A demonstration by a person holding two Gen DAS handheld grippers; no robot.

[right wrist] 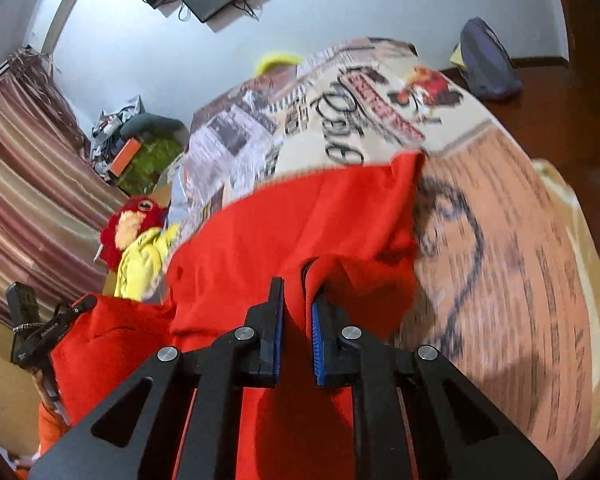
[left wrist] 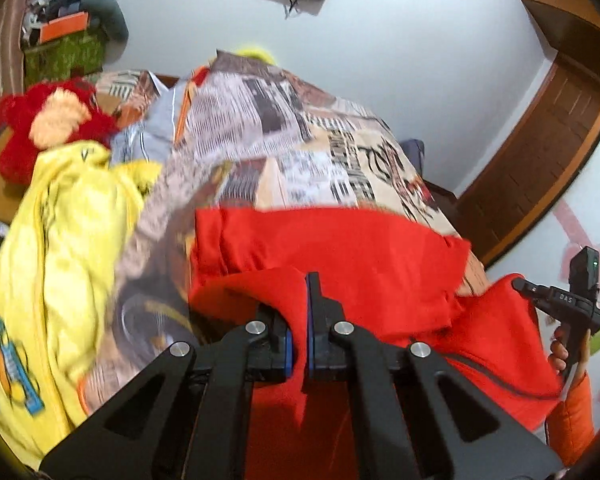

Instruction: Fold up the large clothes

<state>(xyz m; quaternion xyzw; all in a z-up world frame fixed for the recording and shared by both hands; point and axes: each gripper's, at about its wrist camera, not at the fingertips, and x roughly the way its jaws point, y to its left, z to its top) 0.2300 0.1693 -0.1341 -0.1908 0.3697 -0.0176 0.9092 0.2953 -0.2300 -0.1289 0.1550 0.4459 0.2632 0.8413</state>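
Yellow garment (left wrist: 60,248): heaped at left on the bed (left wrist: 300,148), likely awaiting folding.
Left hand-held gripper (left wrist: 298,320): clenched on the red garment (left wrist: 340,248).
Right hand-held gripper (right wrist: 298,320): likewise clenched on it, near a zipper.
Red garment: raised at near edge, far part trailing on bed, presumably to spread it.

We see our left gripper (left wrist: 298,332) as black angular linkage arms with round silver screws and blue finger pads (left wrist: 288,354). Our right gripper (right wrist: 296,332) matches it: black arms, silver screws, ribbed blue pads. Beside its black handle, our skin and orange sleeve (left wrist: 572,420) show.
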